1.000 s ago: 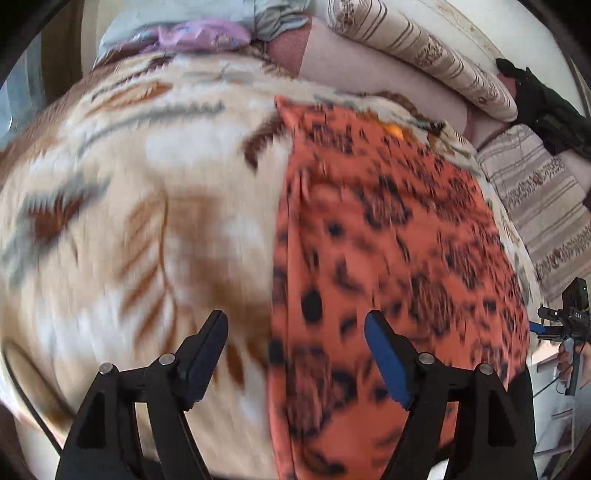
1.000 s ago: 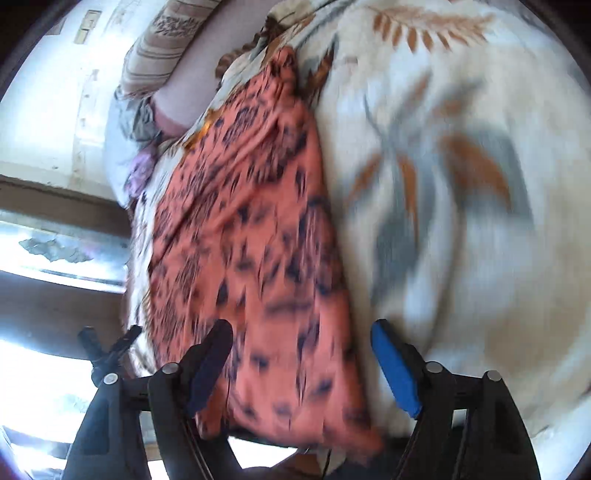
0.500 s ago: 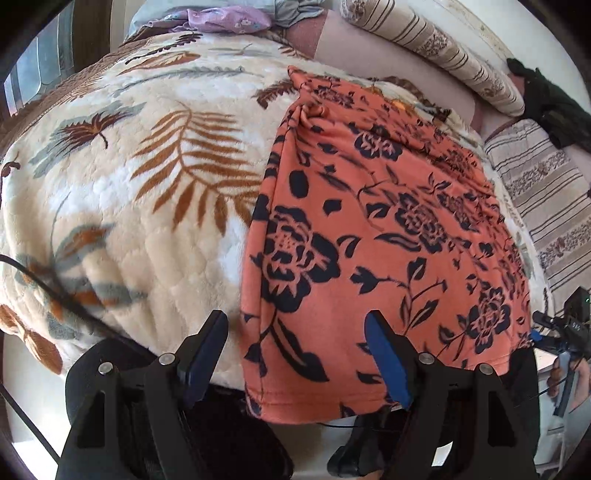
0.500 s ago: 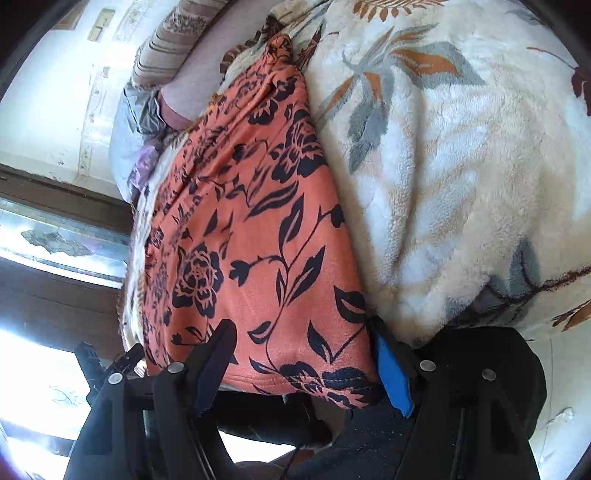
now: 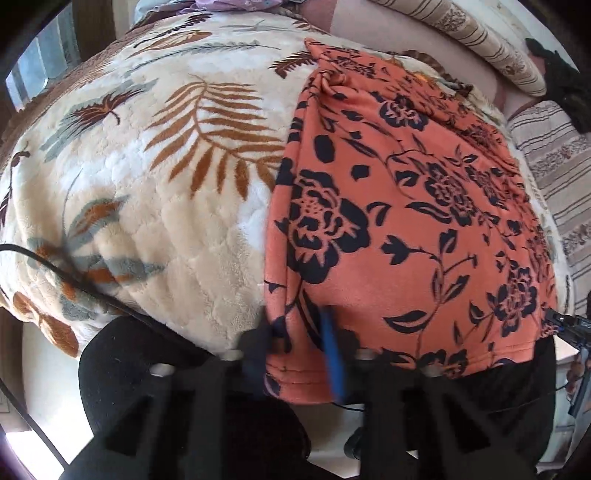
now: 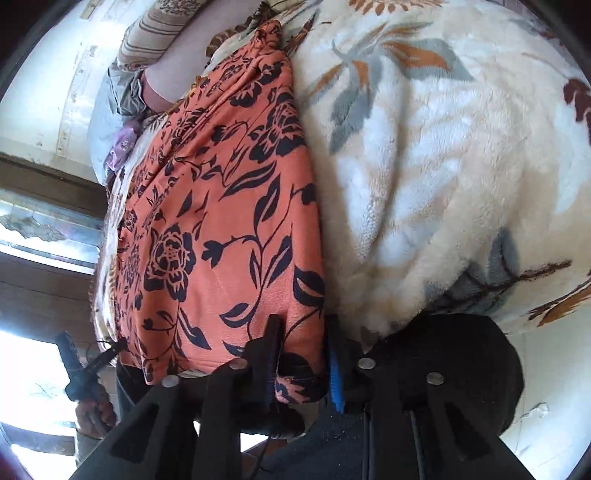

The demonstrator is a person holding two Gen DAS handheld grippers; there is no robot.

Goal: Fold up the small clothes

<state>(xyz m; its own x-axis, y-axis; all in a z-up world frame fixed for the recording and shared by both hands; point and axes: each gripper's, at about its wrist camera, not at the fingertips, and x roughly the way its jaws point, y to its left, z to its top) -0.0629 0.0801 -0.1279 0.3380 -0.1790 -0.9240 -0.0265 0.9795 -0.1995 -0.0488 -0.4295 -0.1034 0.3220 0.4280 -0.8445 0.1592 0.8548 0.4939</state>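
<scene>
On the bed, an orange cloth (image 5: 406, 229) with black flowers lies spread flat over a cream blanket (image 5: 155, 177) with a leaf print, its near hem hanging just past the blanket's edge. Both grippers have just been closing, and each is now pinched on that hem: the left gripper (image 5: 299, 343) clamps the cloth's near left corner, the right gripper (image 6: 303, 354) clamps its near right corner. Striped pillows (image 5: 461, 33) sit at the far end, beyond the cloth.
</scene>
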